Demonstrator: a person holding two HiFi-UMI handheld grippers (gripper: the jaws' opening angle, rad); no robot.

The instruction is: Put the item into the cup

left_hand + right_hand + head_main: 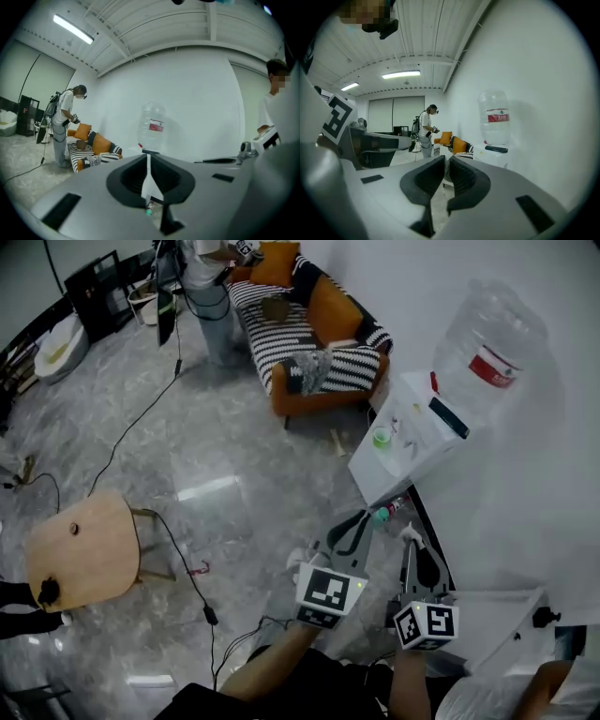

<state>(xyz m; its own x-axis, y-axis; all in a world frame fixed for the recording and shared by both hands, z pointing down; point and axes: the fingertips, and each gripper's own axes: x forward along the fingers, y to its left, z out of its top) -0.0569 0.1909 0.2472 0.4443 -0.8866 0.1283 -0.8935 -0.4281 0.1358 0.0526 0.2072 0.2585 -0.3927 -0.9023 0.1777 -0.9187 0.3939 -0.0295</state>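
A small green cup (382,438) stands on the tray of a white water dispenser (412,451), under its big clear bottle (487,338). A little bottle-like item with a green cap (382,515) lies on the floor at the dispenser's foot. My left gripper (364,519) is shut and empty, its tips just left of that item; in the left gripper view the item (149,210) shows low in the slit of the jaws of the gripper (147,161). My right gripper (410,536) (446,164) hangs beside it, shut on nothing. The water bottle (152,124) (496,117) rises ahead.
An orange and striped sofa (309,324) stands beyond the dispenser. A round wooden table (80,554) sits far left, with cables (192,577) trailing over the grey marble floor. One person (63,122) stands by the sofa, and another (276,101) is close on the right.
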